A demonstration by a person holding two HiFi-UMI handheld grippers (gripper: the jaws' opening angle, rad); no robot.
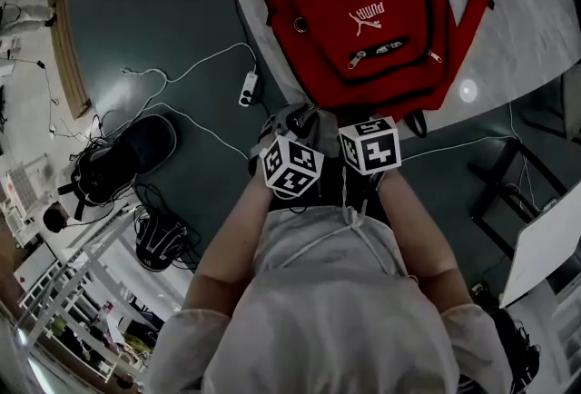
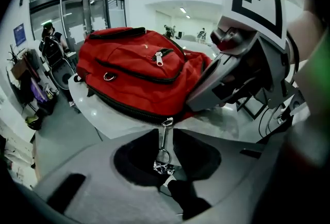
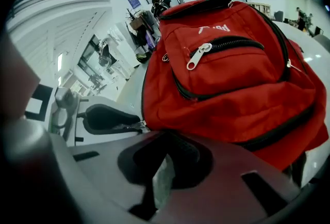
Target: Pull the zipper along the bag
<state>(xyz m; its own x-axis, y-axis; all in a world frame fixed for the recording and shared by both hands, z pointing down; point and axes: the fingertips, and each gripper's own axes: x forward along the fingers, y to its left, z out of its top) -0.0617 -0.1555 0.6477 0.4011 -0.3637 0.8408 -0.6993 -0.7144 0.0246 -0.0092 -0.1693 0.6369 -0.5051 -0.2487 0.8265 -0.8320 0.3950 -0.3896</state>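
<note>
Right, my left claw (image 2: 165,140) is narrowed onto the zipper pull (image 2: 164,148), its ring pinched between the pads, at the near end of the red backpack (image 1: 363,20) lying on the tabletop (image 1: 536,15). My right claw (image 3: 162,163), just beside it, stands slightly apart and holds nothing. I'd pin the fabric with the right, then draw the pull in line with the zipper track (image 2: 124,107), never outward. The tabletop's edge sits right under my claws; leftward looks free.
</note>
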